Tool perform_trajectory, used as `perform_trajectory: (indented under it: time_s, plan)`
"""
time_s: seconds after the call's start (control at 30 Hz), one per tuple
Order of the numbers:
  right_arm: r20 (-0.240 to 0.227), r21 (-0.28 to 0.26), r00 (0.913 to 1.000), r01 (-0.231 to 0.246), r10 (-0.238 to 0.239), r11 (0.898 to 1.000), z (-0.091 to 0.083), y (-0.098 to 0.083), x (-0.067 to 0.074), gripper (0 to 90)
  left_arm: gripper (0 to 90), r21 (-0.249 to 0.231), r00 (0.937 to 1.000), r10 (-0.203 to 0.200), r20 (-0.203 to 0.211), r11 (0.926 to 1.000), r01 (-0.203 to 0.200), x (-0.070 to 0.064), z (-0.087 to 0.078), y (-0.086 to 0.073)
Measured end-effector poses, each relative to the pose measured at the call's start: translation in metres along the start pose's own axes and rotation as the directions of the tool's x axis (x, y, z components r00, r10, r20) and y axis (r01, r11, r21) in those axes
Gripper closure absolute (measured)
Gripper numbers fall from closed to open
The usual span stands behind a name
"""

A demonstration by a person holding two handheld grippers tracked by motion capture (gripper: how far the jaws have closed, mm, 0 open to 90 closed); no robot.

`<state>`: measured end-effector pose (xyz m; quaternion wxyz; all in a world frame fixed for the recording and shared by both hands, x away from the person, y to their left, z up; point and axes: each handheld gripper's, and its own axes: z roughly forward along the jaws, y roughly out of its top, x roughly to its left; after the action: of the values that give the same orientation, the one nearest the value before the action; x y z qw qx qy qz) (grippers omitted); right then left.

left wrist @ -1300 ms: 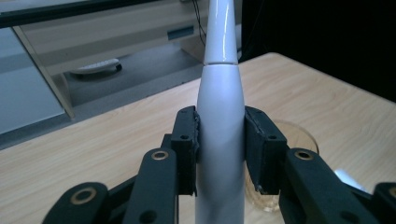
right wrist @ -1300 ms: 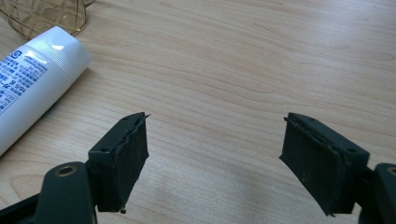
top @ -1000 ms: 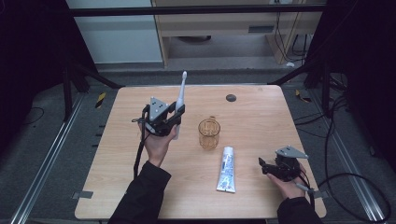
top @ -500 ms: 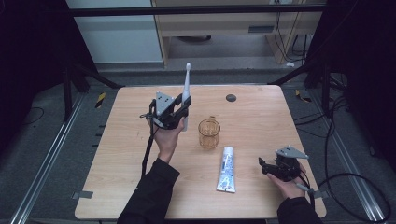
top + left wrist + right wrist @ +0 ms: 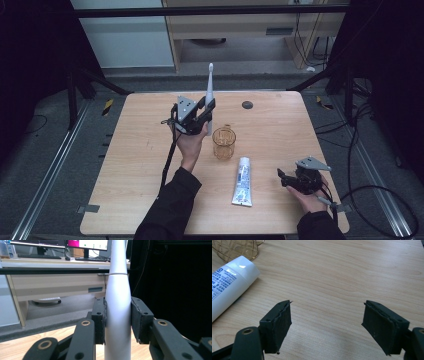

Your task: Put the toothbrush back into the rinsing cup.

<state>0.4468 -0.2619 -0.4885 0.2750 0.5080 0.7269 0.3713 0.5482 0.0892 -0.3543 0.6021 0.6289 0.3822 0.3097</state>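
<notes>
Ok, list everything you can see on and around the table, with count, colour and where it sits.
toothbrush: one, white, upright, clamped in the left gripper over the table's middle rear
cup: one, amber see-through, table centre, just right of the left gripper
tube: one, white with blue print, lying flat in front of the cup
disc: one, small, dark, near the far edge
table: one, light wood
desk: one, beige, beyond the table, with monitors on it
left gripper: one, black, shut on the toothbrush
right gripper: one, black, fingers open, low over the table's right front
hands: two, dark sleeves, coming in from the near edge
</notes>
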Motion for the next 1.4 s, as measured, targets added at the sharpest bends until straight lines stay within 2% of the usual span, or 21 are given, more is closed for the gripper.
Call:
perform_trajectory:
  time_s: [0.67, 1.4]
  plan:
    - [-0.003, -0.006, 1.0, 0.005, -0.005, 1.0, 0.0, -0.001, 0.0, 23.6, 66.6, 0.005, 0.9991, 0.015, 0.039, 0.9999, -0.015, -0.014, 0.018, -0.011]
    - [-0.001, -0.006, 0.9996, 0.029, -0.029, 1.0, 0.001, -0.001, 0.0, 24.2, 66.5, 0.037, 0.996, 0.043, 0.078, 0.9982, -0.046, -0.022, 0.029, -0.038]
